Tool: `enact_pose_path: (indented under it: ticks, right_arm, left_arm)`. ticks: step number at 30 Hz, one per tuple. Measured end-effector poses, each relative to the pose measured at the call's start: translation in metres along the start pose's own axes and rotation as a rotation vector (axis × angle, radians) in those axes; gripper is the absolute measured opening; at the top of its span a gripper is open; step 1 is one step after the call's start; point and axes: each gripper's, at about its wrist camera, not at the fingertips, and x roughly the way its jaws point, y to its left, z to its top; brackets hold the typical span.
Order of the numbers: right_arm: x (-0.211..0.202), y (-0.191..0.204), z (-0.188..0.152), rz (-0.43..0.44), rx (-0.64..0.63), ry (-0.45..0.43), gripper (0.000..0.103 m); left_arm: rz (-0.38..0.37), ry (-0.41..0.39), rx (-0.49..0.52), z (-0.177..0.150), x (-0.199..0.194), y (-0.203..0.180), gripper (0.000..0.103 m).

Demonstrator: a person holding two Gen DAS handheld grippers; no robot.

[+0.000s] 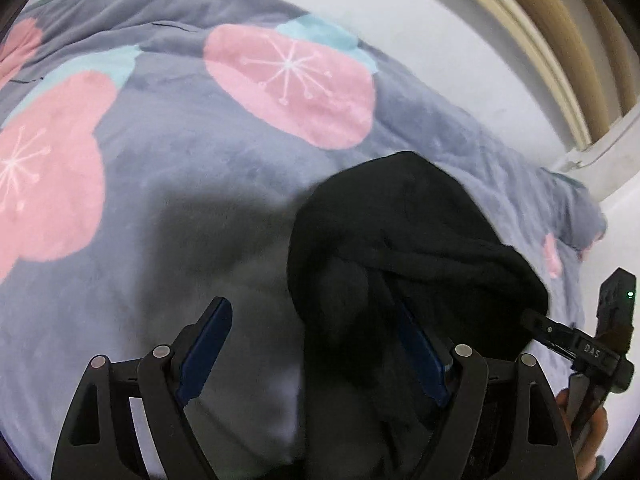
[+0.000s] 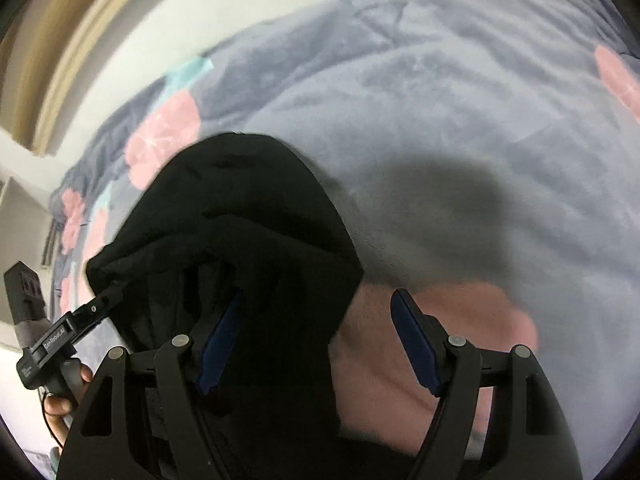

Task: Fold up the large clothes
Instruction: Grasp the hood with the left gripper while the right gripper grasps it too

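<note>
just black garment [image 1: 404, 240] between open claws

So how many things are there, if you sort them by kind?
Black clothes: 1, the black garment
Blankets: 1, the grey blanket with pink circles
Grippers: 2, the left gripper and the right gripper, both with jaws spread open
Total: 4

My garment [image 1: 400, 240] is plain black. The blanket [image 1: 200, 160] is grey-blue with pink circles, white starbursts and teal patches. My pads [image 2: 222, 344] are blue.
</note>
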Motion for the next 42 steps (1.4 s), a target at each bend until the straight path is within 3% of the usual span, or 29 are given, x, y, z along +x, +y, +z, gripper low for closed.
enact_pose_path:
  ticks: [1, 2, 3, 4, 7, 9, 11, 13, 14, 15, 17, 19, 21, 24, 26, 29, 32, 34, 37, 39, 42]
  right_arm:
    - [0.005, 0.003, 0.001, -0.015, -0.019, 0.003, 0.05]
    - [0.006, 0.007, 0.001, -0.03, -0.054, 0.001, 0.017]
    - [0.003, 0.009, 0.002, -0.046, -0.074, -0.009, 0.014]
    - [-0.009, 0.008, 0.0, -0.04, -0.088, -0.046, 0.012]
    - [-0.039, -0.002, -0.007, 0.004, -0.103, -0.128, 0.011]
    - [-0.031, -0.01, -0.011, 0.027, -0.099, -0.107, 0.011]
    - [0.006, -0.021, -0.015, -0.008, -0.082, -0.025, 0.011]
    - [0.045, -0.038, -0.02, 0.003, -0.036, 0.073, 0.011]
    - [0.056, -0.047, -0.022, 0.034, 0.004, 0.083, 0.012]
    - [0.057, -0.052, -0.021, 0.058, 0.024, 0.078, 0.014]
    - [0.051, -0.051, -0.019, 0.066, 0.014, 0.089, 0.016]
    - [0.042, -0.045, -0.02, 0.04, -0.045, 0.086, 0.025]
    - [0.029, -0.043, -0.023, 0.023, -0.072, 0.088, 0.038]
    - [0.0, -0.043, -0.028, 0.011, -0.091, 0.067, 0.041]
    - [-0.026, -0.04, -0.031, 0.012, -0.113, 0.032, 0.042]
    - [-0.06, -0.026, -0.028, 0.012, -0.137, -0.044, 0.048]
    - [-0.076, 0.003, -0.009, 0.032, -0.169, -0.11, 0.055]
    - [-0.07, 0.023, 0.0, 0.041, -0.198, -0.129, 0.058]
    - [-0.044, 0.044, 0.008, 0.007, -0.24, -0.097, 0.061]
    - [-0.01, 0.051, 0.006, -0.017, -0.263, -0.038, 0.061]
    - [0.034, 0.039, -0.017, -0.084, -0.307, 0.065, 0.061]
  left_arm:
    - [0.003, 0.009, -0.002, 0.003, 0.007, 0.001, 0.057]
    - [-0.021, 0.03, -0.008, 0.007, 0.014, 0.004, 0.019]
    - [-0.056, 0.047, -0.024, 0.01, 0.017, 0.008, 0.008]
    - [-0.074, 0.033, -0.036, 0.01, 0.013, 0.01, 0.008]
    - [-0.223, -0.081, -0.078, 0.008, -0.028, 0.027, 0.008]
    - [-0.276, -0.095, -0.1, 0.006, -0.036, 0.039, 0.008]
    - [-0.232, -0.031, -0.124, 0.002, -0.016, 0.05, 0.009]
    - [-0.18, 0.102, -0.176, -0.005, 0.03, 0.066, 0.011]
    - [-0.232, 0.151, -0.237, -0.011, 0.052, 0.08, 0.012]
    - [-0.315, 0.151, -0.302, -0.014, 0.061, 0.095, 0.012]
    - [-0.381, 0.153, -0.351, -0.014, 0.06, 0.104, 0.014]
    - [-0.34, 0.134, -0.27, -0.014, 0.047, 0.093, 0.018]
    - [-0.266, 0.118, -0.163, -0.014, 0.026, 0.078, 0.028]
    - [-0.14, 0.072, -0.042, -0.02, -0.013, 0.064, 0.047]
    - [-0.1, 0.03, -0.005, -0.021, -0.039, 0.063, 0.048]
    - [-0.092, -0.054, 0.011, -0.015, -0.079, 0.063, 0.048]
    - [-0.126, -0.13, 0.055, 0.005, -0.1, 0.034, 0.05]
    - [-0.152, -0.137, 0.099, 0.016, -0.098, 0.008, 0.051]
    - [-0.155, -0.095, 0.192, 0.024, -0.065, -0.038, 0.052]
    - [-0.171, -0.025, 0.197, 0.021, -0.038, -0.045, 0.052]
    - [-0.128, 0.111, 0.15, -0.002, 0.021, -0.029, 0.052]
